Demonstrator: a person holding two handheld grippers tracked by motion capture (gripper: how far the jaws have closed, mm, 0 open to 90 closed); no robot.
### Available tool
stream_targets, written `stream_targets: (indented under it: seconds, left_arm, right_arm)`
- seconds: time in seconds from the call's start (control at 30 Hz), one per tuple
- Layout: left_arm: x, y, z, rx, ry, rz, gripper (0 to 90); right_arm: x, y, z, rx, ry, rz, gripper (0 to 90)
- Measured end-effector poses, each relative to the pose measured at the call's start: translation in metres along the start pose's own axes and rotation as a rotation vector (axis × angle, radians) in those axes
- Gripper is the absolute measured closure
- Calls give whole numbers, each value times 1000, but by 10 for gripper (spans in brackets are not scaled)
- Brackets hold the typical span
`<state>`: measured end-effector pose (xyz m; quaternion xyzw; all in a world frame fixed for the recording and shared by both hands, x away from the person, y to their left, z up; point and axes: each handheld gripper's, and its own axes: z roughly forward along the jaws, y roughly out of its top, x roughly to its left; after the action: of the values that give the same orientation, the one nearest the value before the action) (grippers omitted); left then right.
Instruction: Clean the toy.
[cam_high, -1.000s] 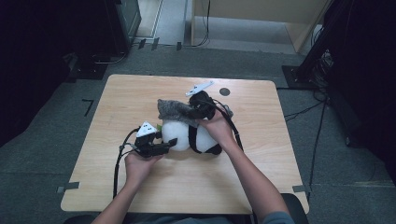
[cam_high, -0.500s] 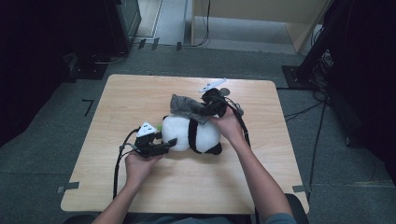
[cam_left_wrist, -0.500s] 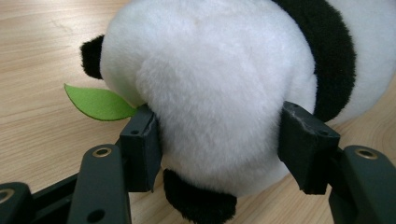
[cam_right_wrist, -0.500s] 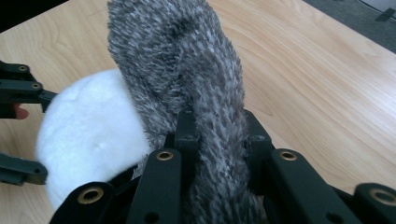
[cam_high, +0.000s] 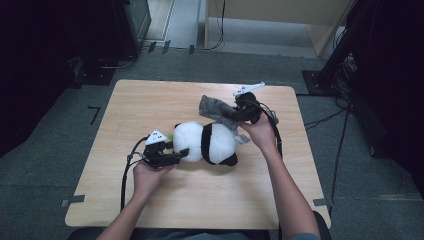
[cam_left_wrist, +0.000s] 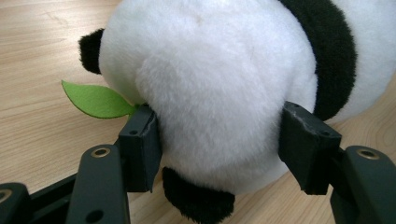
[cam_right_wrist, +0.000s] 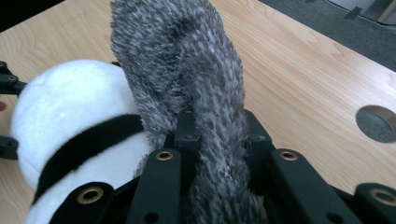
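- High view: my left gripper (cam_high: 181, 153) keeps clamping the panda (cam_high: 207, 143) mid-table, unmoved.
- My right gripper (cam_high: 231, 114), pinching the grey cloth (cam_high: 214, 108), has drawn it rightward off the panda's far side; it's nearly free.

Left hand-held gripper (cam_high: 175, 154): black jaws, brass-ringed screw holes, grey three-cornered top plate, black trailing cable. Forearms bare.
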<state>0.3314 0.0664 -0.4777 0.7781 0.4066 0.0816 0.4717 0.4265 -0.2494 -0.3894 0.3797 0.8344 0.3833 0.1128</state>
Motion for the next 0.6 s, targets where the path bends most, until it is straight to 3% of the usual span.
stream_targets:
  seconds: [0.3,0.6]
  left_arm:
    - [-1,0,0,-1,3,-5,356]
    - [-1,0,0,2,3,-7,352]
  right_arm:
    - [-15,-15,-7,-5,-39,28,745]
    - [-33,-36,-5,47,-69,68,749]
